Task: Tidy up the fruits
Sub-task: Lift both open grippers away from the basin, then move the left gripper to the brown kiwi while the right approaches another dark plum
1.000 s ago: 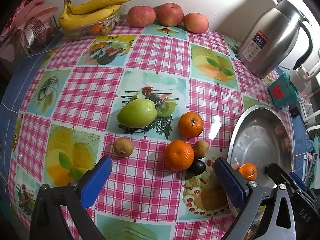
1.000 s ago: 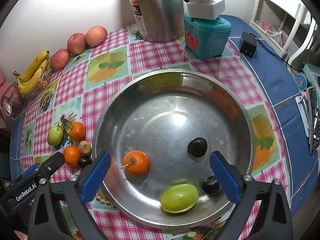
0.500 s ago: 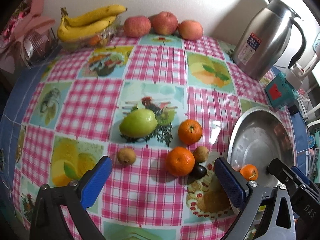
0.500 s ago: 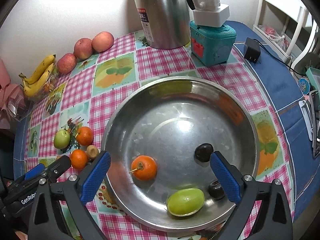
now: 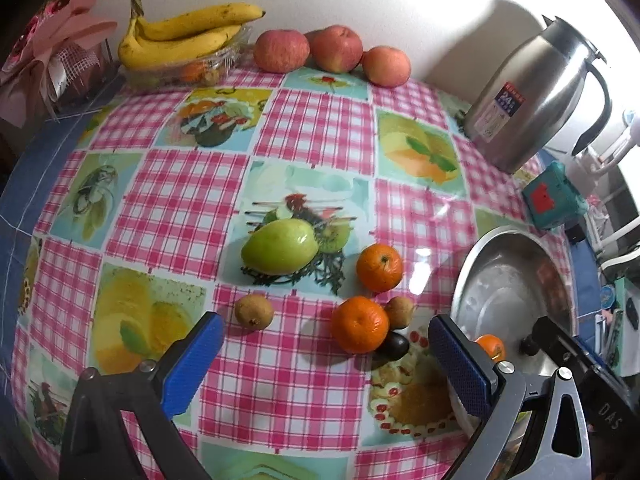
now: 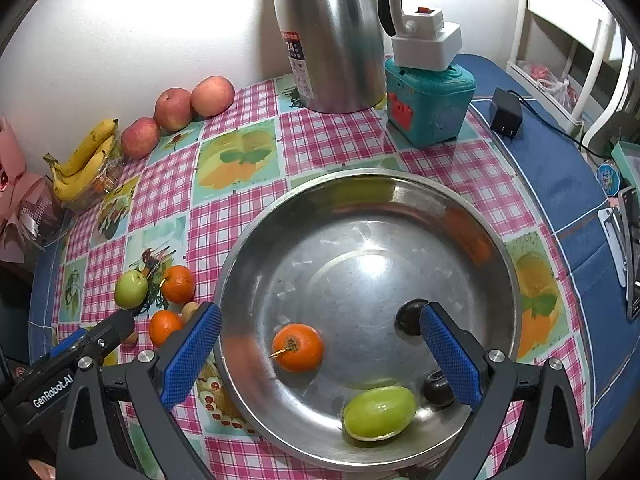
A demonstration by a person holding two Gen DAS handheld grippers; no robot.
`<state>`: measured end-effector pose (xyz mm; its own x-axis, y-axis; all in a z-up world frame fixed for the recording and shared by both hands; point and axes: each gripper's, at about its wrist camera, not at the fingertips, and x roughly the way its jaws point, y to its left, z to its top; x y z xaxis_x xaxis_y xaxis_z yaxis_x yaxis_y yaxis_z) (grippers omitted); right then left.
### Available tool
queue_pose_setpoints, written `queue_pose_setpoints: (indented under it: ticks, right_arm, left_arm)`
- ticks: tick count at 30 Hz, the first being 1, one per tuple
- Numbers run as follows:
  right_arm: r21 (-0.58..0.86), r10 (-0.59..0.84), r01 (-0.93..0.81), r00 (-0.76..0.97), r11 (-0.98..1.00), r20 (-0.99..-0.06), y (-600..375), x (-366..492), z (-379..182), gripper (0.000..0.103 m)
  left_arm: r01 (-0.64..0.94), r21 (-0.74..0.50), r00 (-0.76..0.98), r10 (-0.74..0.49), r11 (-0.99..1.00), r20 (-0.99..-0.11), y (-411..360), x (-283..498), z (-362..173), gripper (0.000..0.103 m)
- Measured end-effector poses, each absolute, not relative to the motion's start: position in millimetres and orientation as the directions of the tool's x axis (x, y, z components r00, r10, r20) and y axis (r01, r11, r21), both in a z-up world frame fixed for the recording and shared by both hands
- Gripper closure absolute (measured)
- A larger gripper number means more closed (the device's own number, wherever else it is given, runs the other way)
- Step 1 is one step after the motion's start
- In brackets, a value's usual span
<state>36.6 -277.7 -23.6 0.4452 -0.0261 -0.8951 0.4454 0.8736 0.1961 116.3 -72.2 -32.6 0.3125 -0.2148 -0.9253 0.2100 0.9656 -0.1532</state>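
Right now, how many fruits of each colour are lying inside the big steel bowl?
Inside the steel bowl:
orange fruit: 1
green fruit: 1
dark fruits: 2
Total: 4

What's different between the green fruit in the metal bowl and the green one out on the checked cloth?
The smooth green oval fruit in the steel bowl lies near the rim, beside a dark plum. The green fruit on the pink checked tablecloth rests on a printed picture, apart from the nearest orange mandarin. The bowl one looks yellower. Both are glossy, green and lie on their sides.
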Motion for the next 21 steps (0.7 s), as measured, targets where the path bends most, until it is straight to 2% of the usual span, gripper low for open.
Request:
queue_pose_setpoints:
  ticks: [6,14,21]
  right_arm:
    - [0.168,-0.036,0.456,0.405,0.874,-0.914,-277,40,-31,0.003]
    - [0.189,-0.048,0.452,0.461,0.872,-0.886,-273,42,-23,0.003]
    - [0.247,0.033,0.352,0.516,0.903,-0.856,-245,56,-17,0.003]
  left_arm:
    - [0.212,-0.174,0.311,-0.235,0.962,-0.921,-65,119,-32,0.000]
    - [0.192,-0.184,0.342,-0.242,0.964,-0.908,-53,124,-26,0.000]
    - [0.139,-0.207,0.358,-0.244,0.968,-0.901,-30,130,-20,0.000]
